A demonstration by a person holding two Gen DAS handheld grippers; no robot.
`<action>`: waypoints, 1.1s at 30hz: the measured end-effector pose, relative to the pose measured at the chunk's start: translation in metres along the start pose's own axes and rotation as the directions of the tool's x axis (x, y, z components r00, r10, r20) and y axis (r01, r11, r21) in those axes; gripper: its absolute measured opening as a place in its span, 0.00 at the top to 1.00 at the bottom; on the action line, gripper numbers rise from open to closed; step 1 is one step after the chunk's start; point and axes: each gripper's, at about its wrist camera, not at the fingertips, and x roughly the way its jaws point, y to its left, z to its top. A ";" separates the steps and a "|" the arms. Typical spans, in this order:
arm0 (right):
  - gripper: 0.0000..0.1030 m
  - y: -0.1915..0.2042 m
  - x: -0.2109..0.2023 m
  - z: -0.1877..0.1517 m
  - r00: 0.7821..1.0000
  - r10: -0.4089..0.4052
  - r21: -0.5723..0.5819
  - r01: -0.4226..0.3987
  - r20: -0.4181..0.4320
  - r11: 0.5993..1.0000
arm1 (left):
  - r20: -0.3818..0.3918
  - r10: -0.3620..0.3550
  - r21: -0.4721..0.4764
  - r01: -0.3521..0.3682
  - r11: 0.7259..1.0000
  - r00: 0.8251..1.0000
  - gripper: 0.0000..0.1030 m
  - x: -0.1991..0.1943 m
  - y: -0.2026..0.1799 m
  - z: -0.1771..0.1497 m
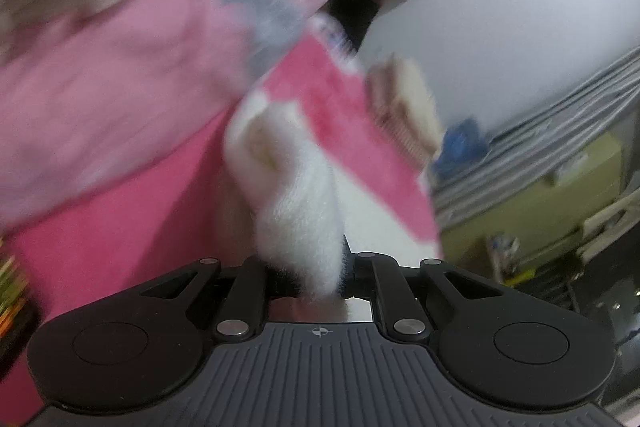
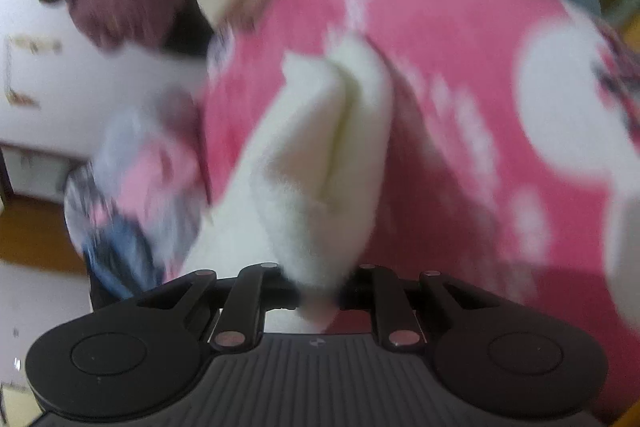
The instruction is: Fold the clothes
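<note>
Both grippers, left gripper (image 1: pixel 320 279) and right gripper (image 2: pixel 316 291), pinch the white fleece garment (image 2: pixel 316 163) above the pink bedspread (image 2: pixel 460 47). The thick pile could slip free, since each grip holds only an edge.

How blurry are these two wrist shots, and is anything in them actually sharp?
Left wrist view: heavy motion smear over the pink clothes pile and pink sheet; only the left gripper and the white fleece garment near it read fairly crisp. Right wrist view: similar smear, right gripper sharp, fisheye bending the edges.
</note>
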 end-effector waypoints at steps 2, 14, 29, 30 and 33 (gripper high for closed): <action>0.75 0.000 0.000 -0.008 0.991 -0.121 -0.029 0.119 -0.054 0.992 | -0.084 0.048 -0.015 -0.050 0.999 0.995 0.82 0.000 0.015 -0.009; 0.61 0.058 -0.054 -0.012 0.908 -0.364 -0.323 0.415 0.206 0.851 | -0.083 0.192 0.350 -0.152 0.924 0.978 0.67 -0.008 -0.045 -0.003; 0.61 0.111 0.017 0.009 0.889 -0.284 -0.571 0.451 0.360 0.686 | -0.053 0.382 0.543 -0.295 0.786 0.922 0.66 -0.052 -0.036 0.019; 0.61 0.113 0.023 0.011 0.893 -0.271 -0.579 0.441 0.359 0.686 | -0.039 0.356 0.537 -0.281 0.795 0.933 0.66 -0.042 -0.040 0.024; 0.61 0.126 0.047 0.013 0.900 -0.248 -0.622 0.428 0.358 0.656 | -0.010 0.303 0.525 -0.253 0.813 0.953 0.62 0.001 -0.054 0.036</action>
